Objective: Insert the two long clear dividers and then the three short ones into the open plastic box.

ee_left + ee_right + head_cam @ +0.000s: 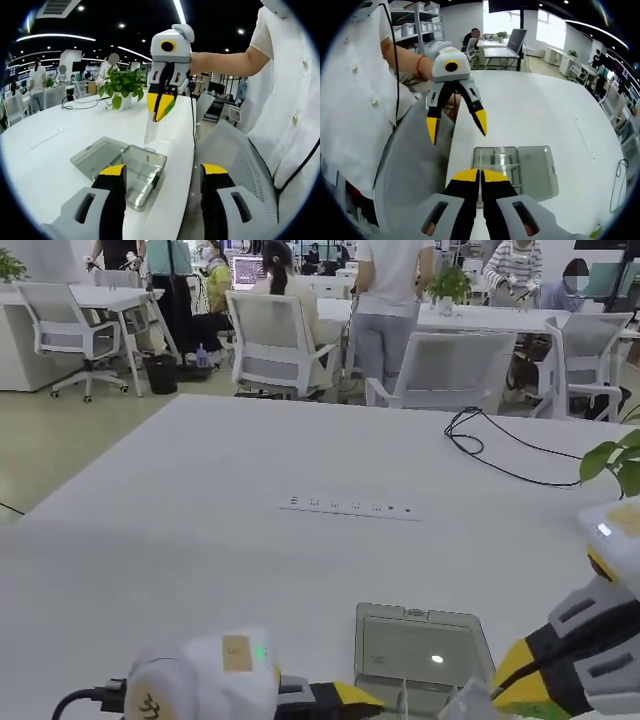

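A clear divider (151,134) is being gripped at its upper edge by the closed right claw (159,116), above the open box (150,187) near the desk (60,150) edge. The left claw (456,131) is being held wide open and empty. The divider is judged light, thin, stiff and slippery, so it is best taken by the top edge. The lid (95,157) is lying flat beside the box. The plant (122,85) and the cable (480,445) are well apart, so nothing is blocking the way.
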The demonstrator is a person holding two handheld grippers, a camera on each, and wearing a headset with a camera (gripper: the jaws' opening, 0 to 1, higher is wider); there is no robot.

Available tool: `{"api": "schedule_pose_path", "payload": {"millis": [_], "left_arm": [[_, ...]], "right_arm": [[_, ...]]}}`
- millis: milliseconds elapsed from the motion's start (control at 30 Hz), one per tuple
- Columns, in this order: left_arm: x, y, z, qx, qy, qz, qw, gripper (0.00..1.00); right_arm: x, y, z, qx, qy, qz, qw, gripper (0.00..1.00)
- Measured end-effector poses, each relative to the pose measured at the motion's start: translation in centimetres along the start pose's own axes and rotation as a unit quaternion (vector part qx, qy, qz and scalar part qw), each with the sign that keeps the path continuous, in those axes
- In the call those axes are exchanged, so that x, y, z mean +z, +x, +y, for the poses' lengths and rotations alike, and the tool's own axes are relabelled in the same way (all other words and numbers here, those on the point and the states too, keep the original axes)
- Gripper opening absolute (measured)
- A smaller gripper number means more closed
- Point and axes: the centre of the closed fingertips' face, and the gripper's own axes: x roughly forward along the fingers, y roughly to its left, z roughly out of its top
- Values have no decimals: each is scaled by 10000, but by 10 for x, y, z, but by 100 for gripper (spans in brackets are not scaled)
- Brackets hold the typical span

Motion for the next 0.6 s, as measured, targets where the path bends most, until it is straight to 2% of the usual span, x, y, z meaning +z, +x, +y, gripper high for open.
{"api": "schedule_pose_path", "payload": {"millis": [233,300,600], "left_arm": [[-9,-2,5,77,-45,91,9999,68],[-11,-3,7,102,-40,109,9999,71],[-15,-4,14,223,-75,140,9996,79]], "right_arm": [[-11,13,-14,-94,128,53,9999,3],[-18,19,-19,-102,159,55,9998,3],[-28,38,-31,-148,221,61,9996,3]]}}
